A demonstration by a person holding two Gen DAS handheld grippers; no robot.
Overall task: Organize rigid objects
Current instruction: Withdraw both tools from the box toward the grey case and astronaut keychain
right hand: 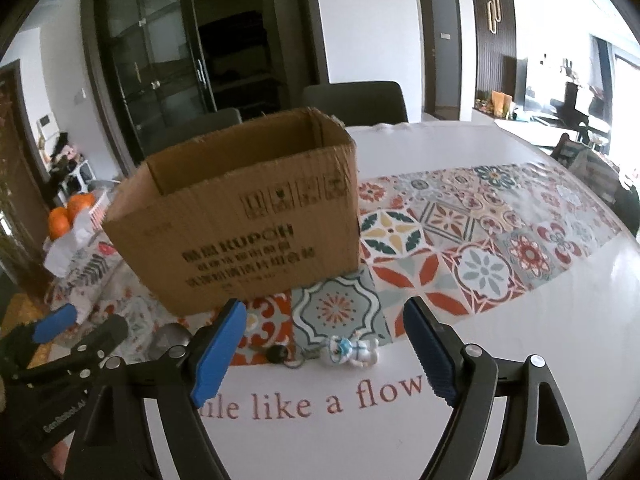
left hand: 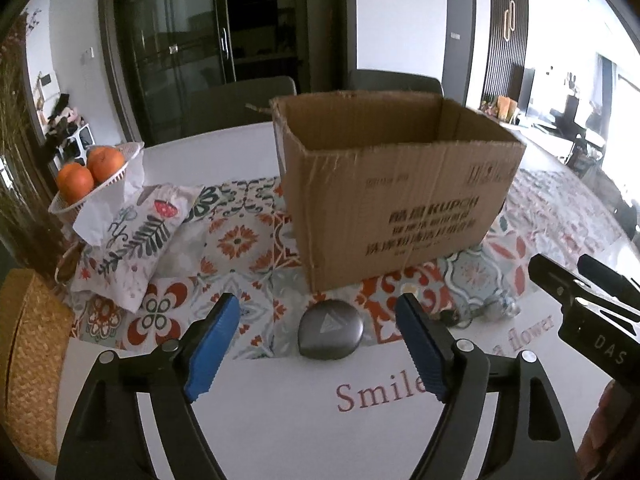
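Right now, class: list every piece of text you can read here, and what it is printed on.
"KUPOH": cardboard box.
"Smile", "like a flow...", "flower": table cover.
"DAS": right tool body.
Box's other lines and symbols: too blurred.
Lettering on left tool: unreadable.

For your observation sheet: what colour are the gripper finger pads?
Blue pads on black arms, clearest in the left wrist view.

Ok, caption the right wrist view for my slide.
Open right tool lined up on astronaut keychain lying before the cardboard box.
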